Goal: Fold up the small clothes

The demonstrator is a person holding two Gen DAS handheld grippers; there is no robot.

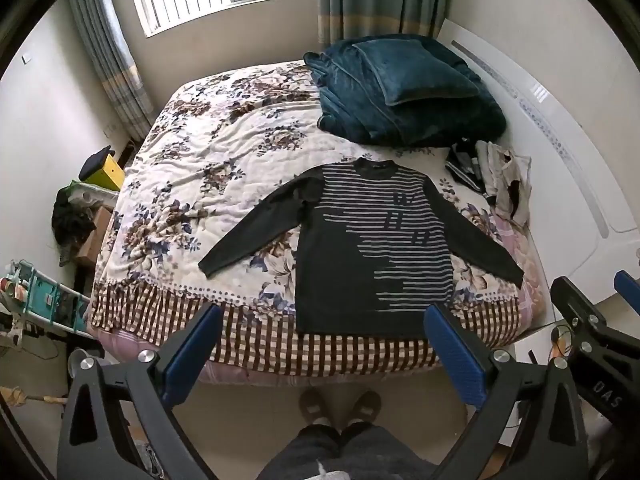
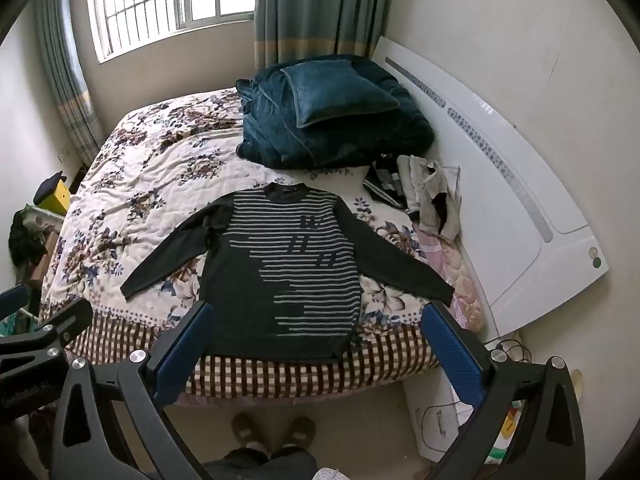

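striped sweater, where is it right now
The striped sweater lies flat on the bed near its foot edge, sleeves spread, between the teal blanket and both open grippers.

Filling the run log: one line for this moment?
dark striped knit sweater: flat on floral bedspread, unfolded | left gripper: open | right gripper: open

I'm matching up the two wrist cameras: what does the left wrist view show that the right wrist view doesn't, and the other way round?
Only the left view: the right gripper at its right edge and a teal rack at far left. Only the right view: the left gripper at its left edge and cables on the floor by the headboard. Both: the striped sweater spread flat, the teal blanket, a clothes pile, and open, empty jaws.
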